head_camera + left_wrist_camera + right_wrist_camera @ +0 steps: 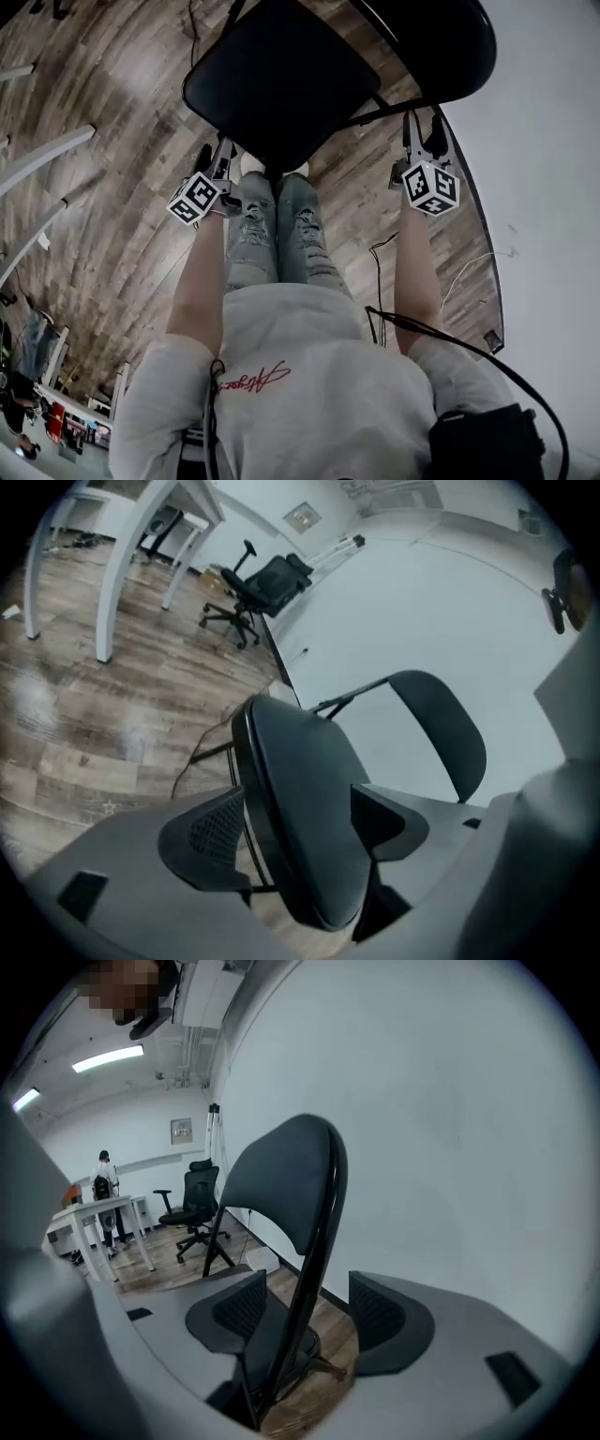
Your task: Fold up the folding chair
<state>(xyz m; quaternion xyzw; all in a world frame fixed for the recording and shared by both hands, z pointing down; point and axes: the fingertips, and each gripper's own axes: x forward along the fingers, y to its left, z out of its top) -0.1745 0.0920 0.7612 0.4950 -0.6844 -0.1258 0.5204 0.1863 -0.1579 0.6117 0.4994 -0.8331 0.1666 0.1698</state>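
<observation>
Two grippers are working on the chair [281,84], but folding is only just starting. Chair is standing open on the floor [112,187] by the wall [544,141], right in front of the person's legs [277,234]. L gripper [291,827] is clamping the seat [309,789] near its front-left corner, pads seemingly pressing both faces. R gripper [309,1312] is straddling the frame [319,1232] below the backrest [281,1176], jaws apart w/ gaps either side, gripping nothing. Seat is looking approx. flat, so tipping it up & closing the legs are both remaining.
</observation>
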